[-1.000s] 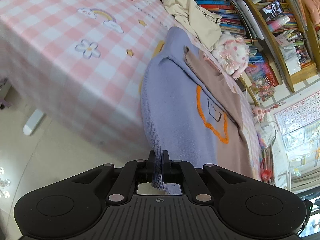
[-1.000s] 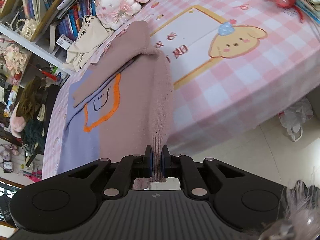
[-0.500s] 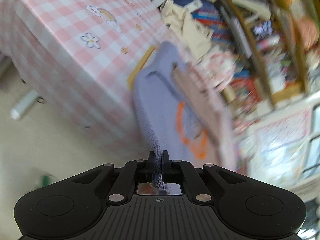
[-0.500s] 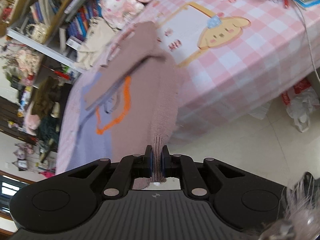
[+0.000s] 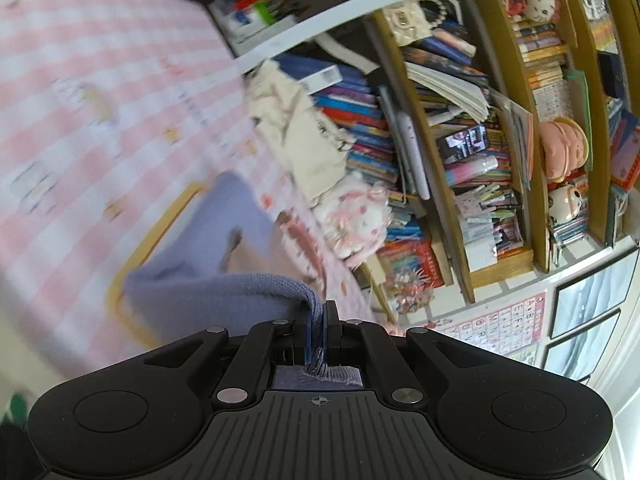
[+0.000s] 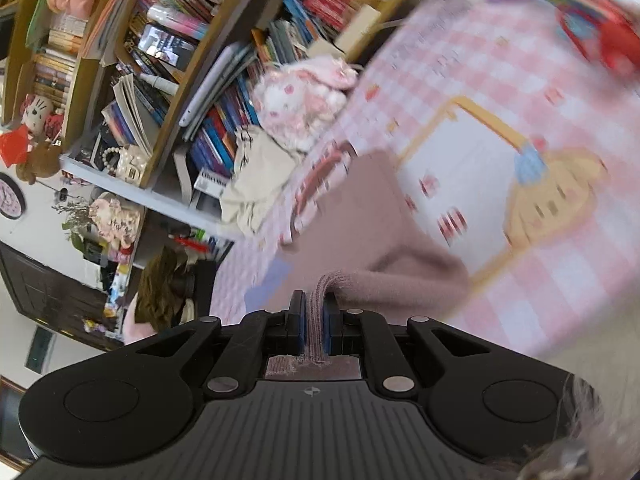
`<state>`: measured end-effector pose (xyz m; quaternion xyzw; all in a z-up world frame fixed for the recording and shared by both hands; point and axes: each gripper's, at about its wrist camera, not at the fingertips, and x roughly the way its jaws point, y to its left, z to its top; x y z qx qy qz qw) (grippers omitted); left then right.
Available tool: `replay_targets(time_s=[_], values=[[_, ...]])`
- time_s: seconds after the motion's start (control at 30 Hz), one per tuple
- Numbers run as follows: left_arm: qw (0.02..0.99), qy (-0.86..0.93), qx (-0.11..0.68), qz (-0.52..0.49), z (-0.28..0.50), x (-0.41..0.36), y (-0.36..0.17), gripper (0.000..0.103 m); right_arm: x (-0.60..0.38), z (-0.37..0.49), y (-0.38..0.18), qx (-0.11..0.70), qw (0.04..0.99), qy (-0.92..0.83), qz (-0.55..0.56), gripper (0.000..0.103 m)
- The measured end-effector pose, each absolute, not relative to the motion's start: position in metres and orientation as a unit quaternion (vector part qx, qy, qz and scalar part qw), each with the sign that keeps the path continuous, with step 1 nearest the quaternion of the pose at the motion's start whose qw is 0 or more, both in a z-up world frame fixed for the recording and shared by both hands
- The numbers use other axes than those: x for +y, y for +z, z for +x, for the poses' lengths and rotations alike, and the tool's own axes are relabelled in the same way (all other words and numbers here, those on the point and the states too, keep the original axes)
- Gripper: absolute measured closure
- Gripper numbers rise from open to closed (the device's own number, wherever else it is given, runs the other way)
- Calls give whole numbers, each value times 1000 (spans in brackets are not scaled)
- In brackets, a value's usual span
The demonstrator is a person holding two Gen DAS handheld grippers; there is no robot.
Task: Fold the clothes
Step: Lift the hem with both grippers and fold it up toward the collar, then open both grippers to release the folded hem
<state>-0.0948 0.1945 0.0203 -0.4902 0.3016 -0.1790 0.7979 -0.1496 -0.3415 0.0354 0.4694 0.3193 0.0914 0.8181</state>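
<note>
While my left tongs (image 5: 318, 322) clamp the ribbed lavender hem of the two-tone knitted sweater (image 5: 224, 280), my right tongs (image 6: 315, 316) pinch its dusty-pink hem. Its body lies on the pink checked table (image 6: 500, 60), near the crowded wooden bookshelf (image 5: 460, 152), with both held edges raised off the cloth.

Home, looks like a bedroom or kid's room. Pink-and-white checked cloth (image 5: 80, 128) with cartoon prints fills the left of the left wrist view; a yellow dog print (image 6: 560, 192) shows at right in the right wrist view. Crammed wooden bookshelf (image 5: 480, 140) across the upper right: books, pens, mugs. Pink plush toy (image 5: 356, 220) and cream garment (image 5: 304, 136) at centre. Alphabet chart (image 5: 504, 328) lower right. Wall clock (image 6: 10, 200) at far left of right view.
</note>
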Motion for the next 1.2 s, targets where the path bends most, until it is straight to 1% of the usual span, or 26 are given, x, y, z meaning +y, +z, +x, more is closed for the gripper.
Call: replay_targets(time_s=[0.2,0.4,0.6,0.87,0.93,0.97,1.0,1.03,1.07,1.1,1.13,1.2], values=[[798,-181,300,-491,-34,185,25,100,-342,-91,42,306,819,81,478,94],[794,-183,322,-481,19,178,20,99,-340,-38,35,309,819,56,479,94],[789,-178,359,-466,61,169,4,99,-339,-1,18,332,816,28,473,94],[779,-173,403,-449,95,162,-17,99,-336,29,-7,361,805,-7,470,94],[777,-174,412,-443,101,162,-18,93,-335,34,-8,366,805,-15,467,90],[777,-176,415,-438,104,162,-18,85,-334,36,-8,368,805,-20,464,87],[780,-177,415,-433,107,163,-15,71,-334,38,-7,369,807,-24,460,81],[784,-176,413,-429,108,165,-12,66,-333,39,-6,368,811,-27,454,73],[791,-179,406,-421,109,167,-8,62,-333,39,-3,363,821,-36,440,66],[803,-181,400,-403,108,168,-4,62,-332,39,2,354,834,-48,421,53],[814,-184,395,-385,107,170,1,62,-331,38,7,348,847,-54,399,49],[838,-185,394,-328,106,166,9,62,-326,40,15,342,870,-56,351,49]])
